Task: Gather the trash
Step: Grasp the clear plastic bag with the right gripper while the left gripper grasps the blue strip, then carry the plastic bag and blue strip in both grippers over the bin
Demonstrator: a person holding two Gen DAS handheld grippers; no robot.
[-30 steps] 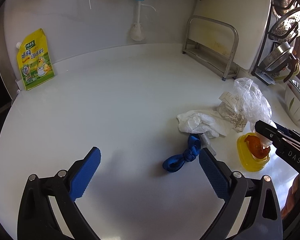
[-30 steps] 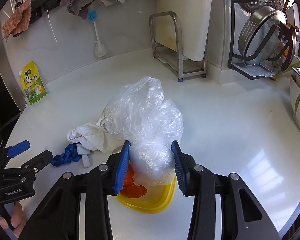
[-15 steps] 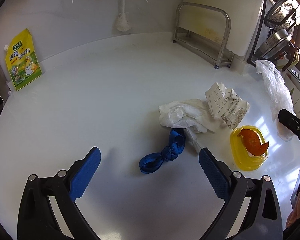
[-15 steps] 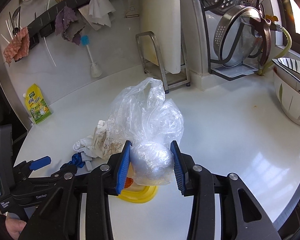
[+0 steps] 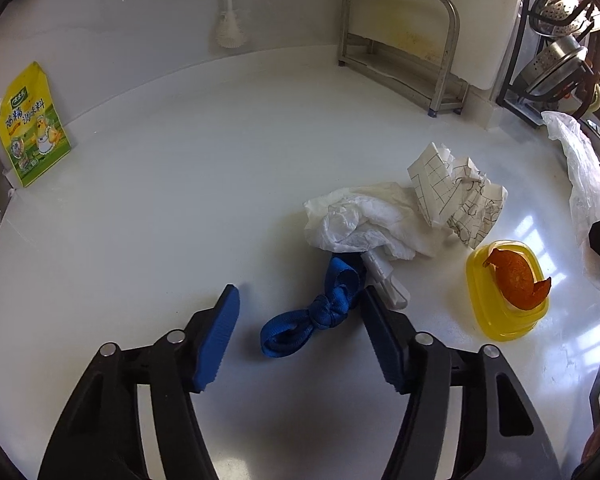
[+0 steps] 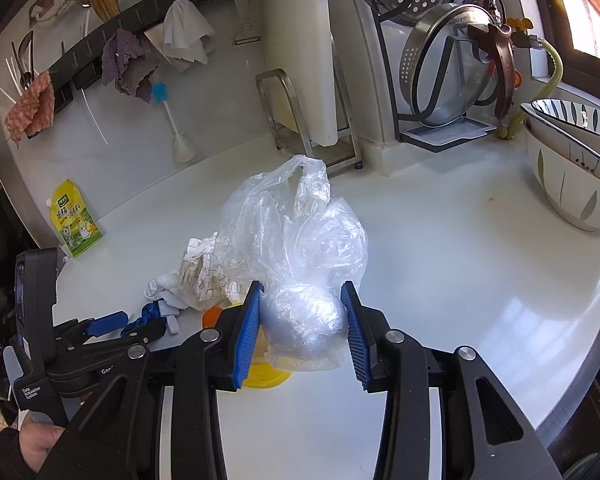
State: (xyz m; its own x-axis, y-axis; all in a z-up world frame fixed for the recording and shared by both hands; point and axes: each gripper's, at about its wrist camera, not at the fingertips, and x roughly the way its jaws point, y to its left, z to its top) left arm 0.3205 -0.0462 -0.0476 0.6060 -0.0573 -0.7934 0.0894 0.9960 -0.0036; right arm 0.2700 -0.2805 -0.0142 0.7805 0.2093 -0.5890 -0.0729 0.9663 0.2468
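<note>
Right hand-held gripper (image 6: pixel 300 330) is clamped on the bunched neck of a clear plastic bag (image 6: pixel 296 236), held above the surface (image 6: pixel 460 260). Bag is light, limp and slick, so grip a gathered wad, not a single layer. Left hand-held gripper (image 5: pixel 296 342) is closing, jaws either side of a knotted blue strap (image 5: pixel 312 316) on the surface, pads not yet pressing. Strap is soft and light; take it at the knot. Crumpled tissue (image 5: pixel 356 224), checked paper (image 5: pixel 456 196) and a yellow lid (image 5: pixel 504 296) with orange peel (image 5: pixel 516 280) lie just beyond.

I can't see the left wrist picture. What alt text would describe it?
The left gripper, jaws closing, straddles a knotted blue strap on a white counter. Beyond lie crumpled tissue, checked paper and a yellow container holding orange peel.
</note>
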